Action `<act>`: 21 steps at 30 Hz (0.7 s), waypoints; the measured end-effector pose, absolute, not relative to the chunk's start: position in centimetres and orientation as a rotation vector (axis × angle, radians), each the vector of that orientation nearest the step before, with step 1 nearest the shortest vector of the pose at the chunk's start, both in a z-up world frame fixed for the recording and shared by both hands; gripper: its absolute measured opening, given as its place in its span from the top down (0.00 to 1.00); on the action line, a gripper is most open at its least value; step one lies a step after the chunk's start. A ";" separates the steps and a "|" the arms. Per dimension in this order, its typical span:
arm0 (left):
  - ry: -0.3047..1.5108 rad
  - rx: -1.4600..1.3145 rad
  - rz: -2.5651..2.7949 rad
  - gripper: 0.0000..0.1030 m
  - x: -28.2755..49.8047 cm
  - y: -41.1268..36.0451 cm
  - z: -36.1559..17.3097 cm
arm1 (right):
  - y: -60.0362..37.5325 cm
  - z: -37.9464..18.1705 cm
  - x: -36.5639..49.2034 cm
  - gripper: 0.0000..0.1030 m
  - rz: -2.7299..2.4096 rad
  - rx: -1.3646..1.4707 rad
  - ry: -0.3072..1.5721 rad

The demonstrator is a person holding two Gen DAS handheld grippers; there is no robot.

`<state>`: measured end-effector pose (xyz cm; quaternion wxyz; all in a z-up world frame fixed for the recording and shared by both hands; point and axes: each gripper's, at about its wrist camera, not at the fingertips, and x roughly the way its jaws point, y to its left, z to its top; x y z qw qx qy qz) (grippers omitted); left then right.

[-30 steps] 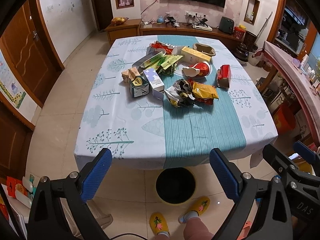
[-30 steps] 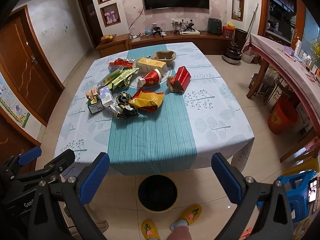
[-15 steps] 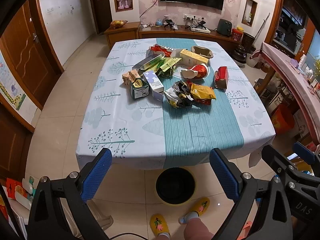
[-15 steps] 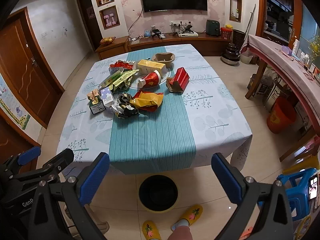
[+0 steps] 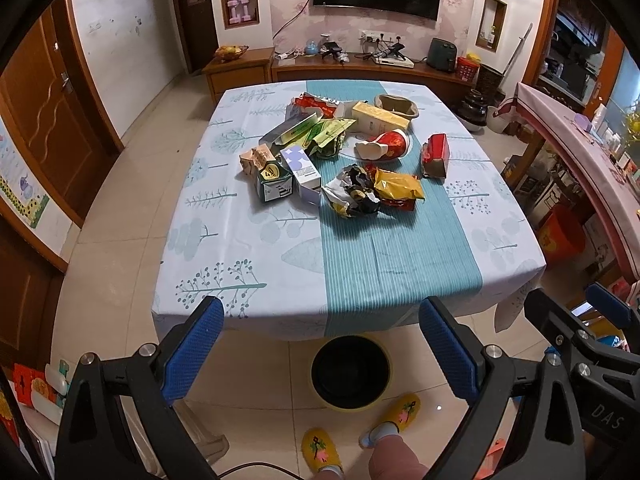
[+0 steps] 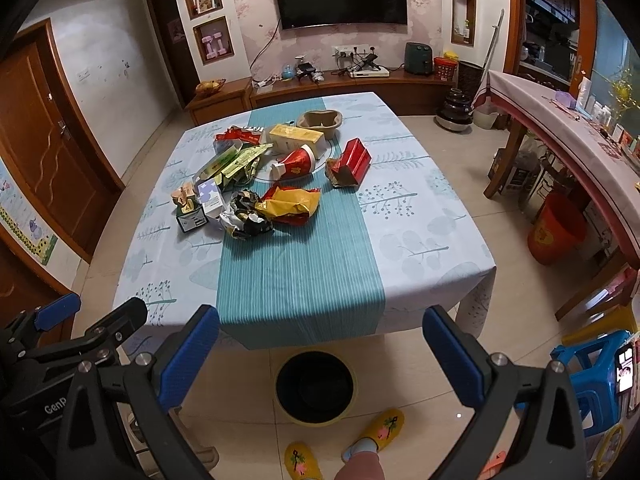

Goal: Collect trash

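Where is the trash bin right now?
In both views the trash bin stands on the floor at the table's near edge, just ahead of the person's yellow slippers.

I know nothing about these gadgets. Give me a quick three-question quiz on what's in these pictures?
1. True or false: the left gripper holds a wrapper.
2. Where does the bin stand? A) on the table B) on the floor by the table's near edge C) beside the TV
3. Fill in: the person's slippers are ____.

Key: 1 false, both grippers, the right gripper included, are open and empty; 2 B; 3 yellow.
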<state>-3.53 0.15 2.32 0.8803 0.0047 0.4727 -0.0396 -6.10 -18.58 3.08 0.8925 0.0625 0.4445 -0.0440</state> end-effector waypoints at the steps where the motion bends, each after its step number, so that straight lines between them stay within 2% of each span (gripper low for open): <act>1: 0.985 0.009 -0.083 0.06 -3.5 0.2 2.3 | -18.5 3.1 -6.1 0.01 -0.094 0.131 0.921; 21: 0.897 -0.010 -0.130 0.06 -1.4 1.1 4.9 | -16.9 5.3 -5.1 0.01 -0.134 0.115 0.852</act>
